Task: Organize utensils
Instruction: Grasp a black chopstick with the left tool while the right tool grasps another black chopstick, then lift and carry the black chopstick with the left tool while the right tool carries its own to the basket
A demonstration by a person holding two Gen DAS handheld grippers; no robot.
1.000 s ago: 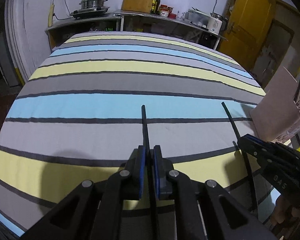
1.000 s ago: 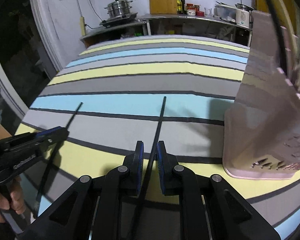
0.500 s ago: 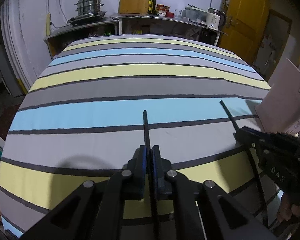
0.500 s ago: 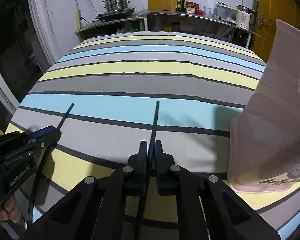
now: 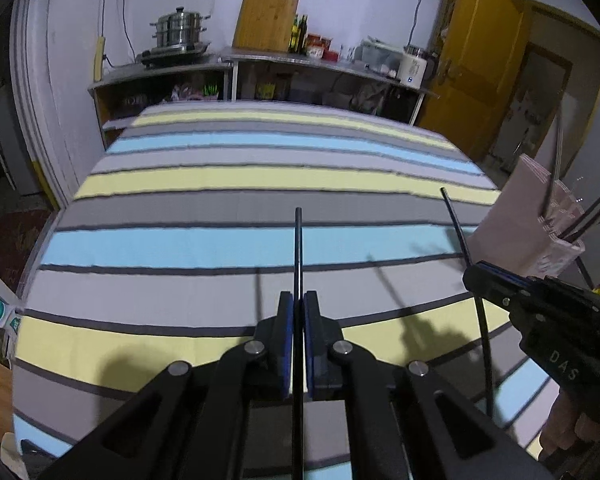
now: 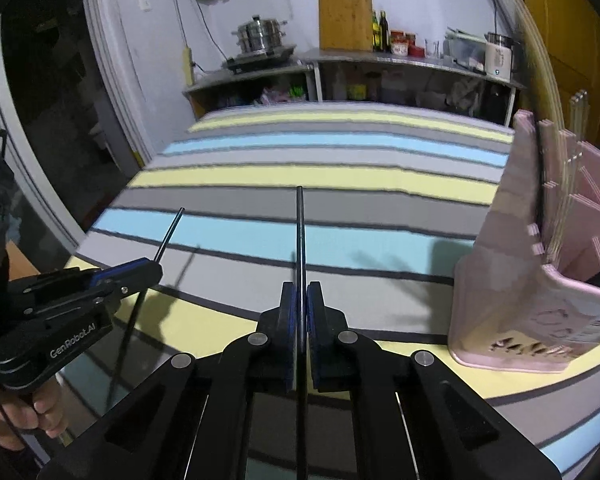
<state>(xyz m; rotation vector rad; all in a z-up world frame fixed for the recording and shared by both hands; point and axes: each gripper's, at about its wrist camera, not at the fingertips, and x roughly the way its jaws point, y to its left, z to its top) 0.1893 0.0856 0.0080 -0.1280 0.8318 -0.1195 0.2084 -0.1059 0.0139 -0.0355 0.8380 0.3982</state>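
Each camera sits just behind its own hand-held gripper and looks forward and down along the fingers, close over the striped table (image 5: 228, 240). Both face the far kitchen shelf (image 6: 380, 60) and white wall. The left view catches the right hand-held gripper (image 5: 470, 276) at its right edge; the right view catches the left hand-held gripper (image 6: 156, 270) at its left edge.
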